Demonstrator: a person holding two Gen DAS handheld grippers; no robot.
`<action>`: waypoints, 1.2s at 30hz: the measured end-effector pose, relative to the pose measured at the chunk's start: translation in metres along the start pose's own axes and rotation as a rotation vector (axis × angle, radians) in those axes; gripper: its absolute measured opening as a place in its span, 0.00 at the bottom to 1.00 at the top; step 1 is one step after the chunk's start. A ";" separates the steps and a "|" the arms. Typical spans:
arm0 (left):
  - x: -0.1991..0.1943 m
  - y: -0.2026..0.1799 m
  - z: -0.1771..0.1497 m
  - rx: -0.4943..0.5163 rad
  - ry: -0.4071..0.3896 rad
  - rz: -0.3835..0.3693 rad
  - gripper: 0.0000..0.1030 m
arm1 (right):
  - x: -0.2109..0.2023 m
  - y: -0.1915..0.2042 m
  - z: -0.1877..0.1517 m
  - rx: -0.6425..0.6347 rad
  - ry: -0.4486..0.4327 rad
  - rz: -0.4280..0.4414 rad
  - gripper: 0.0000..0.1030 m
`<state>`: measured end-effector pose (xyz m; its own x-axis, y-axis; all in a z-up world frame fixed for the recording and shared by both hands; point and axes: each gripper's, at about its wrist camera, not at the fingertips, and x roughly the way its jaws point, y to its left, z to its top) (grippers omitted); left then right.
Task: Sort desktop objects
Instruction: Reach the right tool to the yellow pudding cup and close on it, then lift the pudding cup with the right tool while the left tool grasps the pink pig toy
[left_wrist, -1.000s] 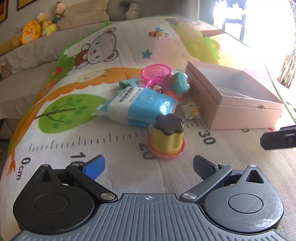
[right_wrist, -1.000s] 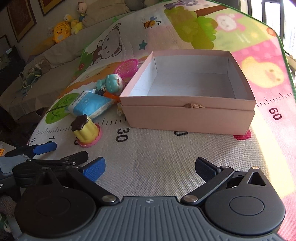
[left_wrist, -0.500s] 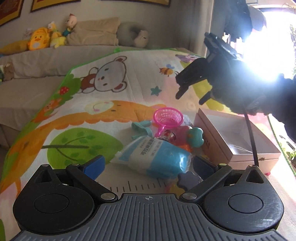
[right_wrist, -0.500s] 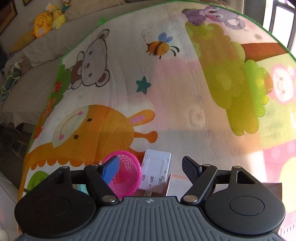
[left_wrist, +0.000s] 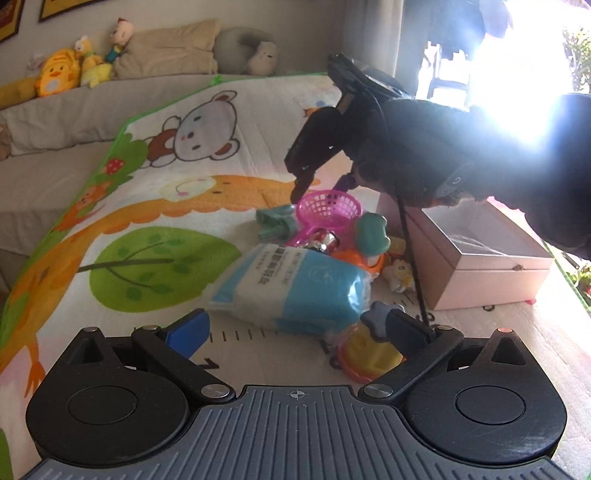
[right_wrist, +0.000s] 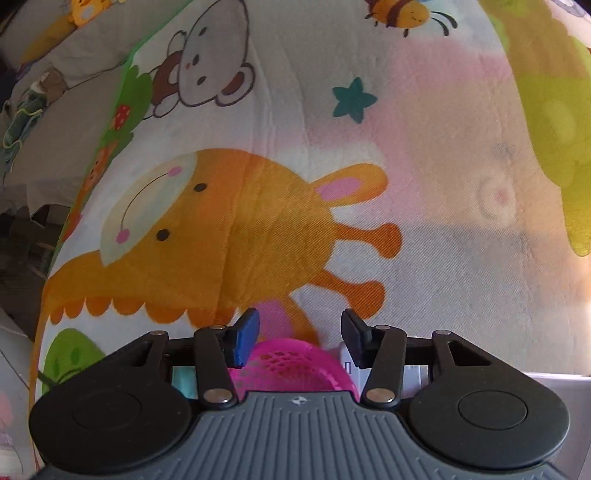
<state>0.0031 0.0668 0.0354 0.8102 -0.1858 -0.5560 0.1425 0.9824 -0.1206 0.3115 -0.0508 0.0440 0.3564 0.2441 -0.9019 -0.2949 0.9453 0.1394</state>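
In the left wrist view a heap of toys lies on the play mat: a pink toy basket, a blue-and-white wipes pack, a teal toy and a yellow pudding toy. An open pink box stands to their right. My left gripper is open, low over the mat, its right finger over the pudding toy. My right gripper hangs above the pink basket. In the right wrist view it is open, its fingers straddling the far rim of the basket, not touching.
A white plastic piece lies beside the basket. A small yellow-white figure lies next to the box. Plush toys and cushions line the sofa at the back. Bright window glare fills the upper right.
My right gripper has dropped closer over the pink basket and its fingers have narrowed somewhat. My left gripper has moved forward, so the wipes pack and pudding toy sit nearer.
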 end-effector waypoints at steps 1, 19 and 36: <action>-0.001 -0.002 -0.002 0.001 0.008 -0.003 1.00 | -0.007 0.008 -0.011 -0.032 0.009 0.020 0.48; -0.022 -0.046 -0.039 0.164 0.131 -0.026 1.00 | -0.152 0.008 -0.239 -0.219 -0.286 0.220 0.59; -0.011 -0.082 -0.012 0.199 0.045 0.001 1.00 | -0.161 -0.059 -0.317 -0.049 -0.392 0.021 0.41</action>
<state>-0.0248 -0.0115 0.0415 0.7848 -0.1809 -0.5928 0.2548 0.9661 0.0425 -0.0100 -0.2141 0.0511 0.6588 0.3361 -0.6730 -0.3440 0.9302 0.1278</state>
